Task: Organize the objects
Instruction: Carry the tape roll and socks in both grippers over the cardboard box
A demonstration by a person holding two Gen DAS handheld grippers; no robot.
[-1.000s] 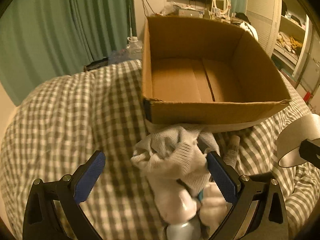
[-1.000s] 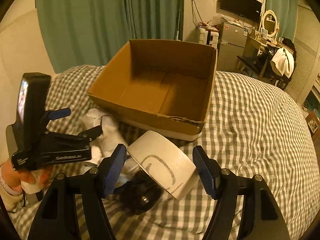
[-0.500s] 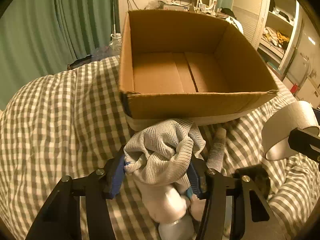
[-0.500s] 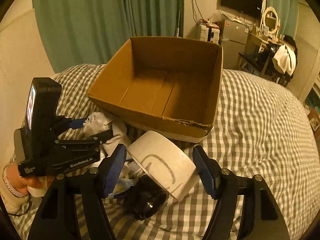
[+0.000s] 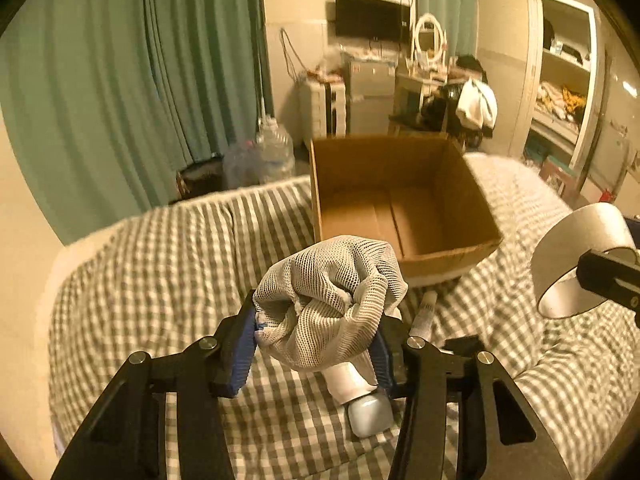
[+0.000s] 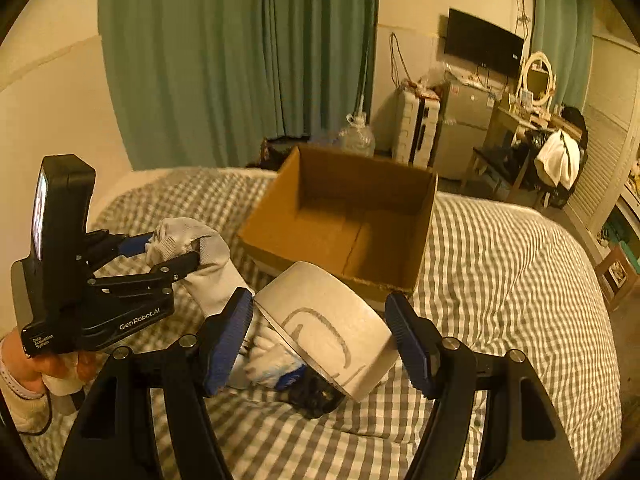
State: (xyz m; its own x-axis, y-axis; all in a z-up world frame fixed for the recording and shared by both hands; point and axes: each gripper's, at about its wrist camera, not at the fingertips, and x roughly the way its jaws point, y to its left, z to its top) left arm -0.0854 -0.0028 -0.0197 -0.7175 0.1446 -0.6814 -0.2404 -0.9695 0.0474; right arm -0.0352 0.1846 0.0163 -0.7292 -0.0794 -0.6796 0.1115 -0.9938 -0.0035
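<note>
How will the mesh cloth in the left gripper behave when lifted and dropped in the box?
Probably floppy: the mesh cloth bunches and folds between the left gripper pads. Likely light for its bulk, being open netting. It may snag on the cardboard box edge rather than slide.

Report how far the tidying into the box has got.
Done: nothing; the cardboard box is empty. In hand: left gripper is shut on the mesh cloth; right gripper holds the tape roll. Left: both, plus the white bottle and small tube on the bed.
</note>
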